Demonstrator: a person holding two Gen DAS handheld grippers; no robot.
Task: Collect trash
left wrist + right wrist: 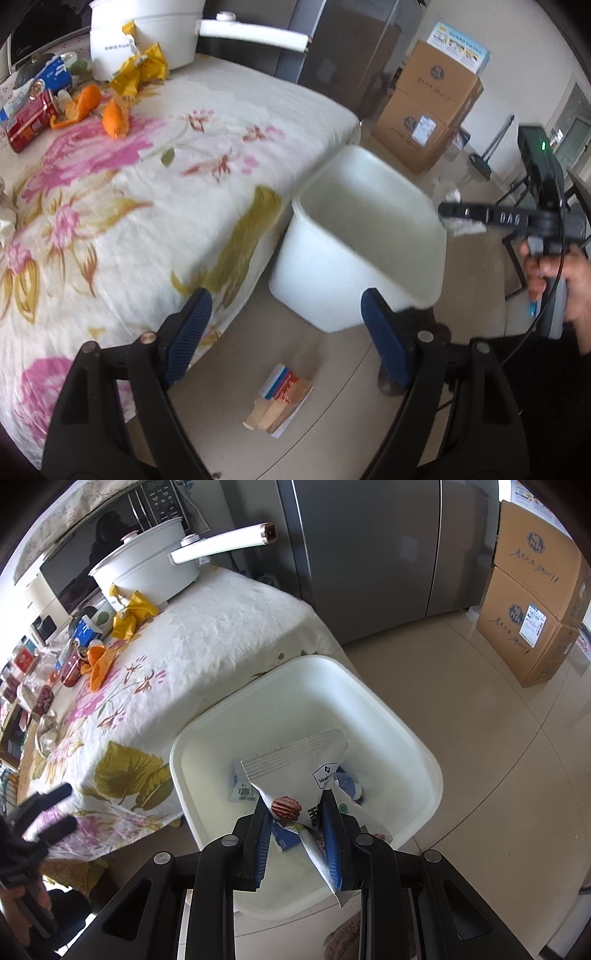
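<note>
A white snack wrapper (314, 775) printed with a pecan was pinched between the blue pads of the right gripper (297, 825), held directly above the open white bin (207, 746) that stood on the tiled floor against the corner of the table. Inside the bin, under the wrapper, lay other packets, among them a small white carton with a barcode (242, 788). The left gripper (286, 334) hung over the floor beside the table edge with its jaws spread wide and nothing between them; below it, on the tiles, lay a torn cardboard packet (280, 398). More rubbish remained on the floral tablecloth (147, 206) at the far end of the table: orange peel (114, 118), a crumpled yellow wrapper (142, 70), a red can on its side (29, 120) and a blue-and-white packet (51, 75), all clustered near a white pot (147, 570) with a long handle. Beyond the table stood a grey refrigerator (369, 554), and two stacked cardboard boxes (535, 602) sat on the floor well apart from the bin.
</note>
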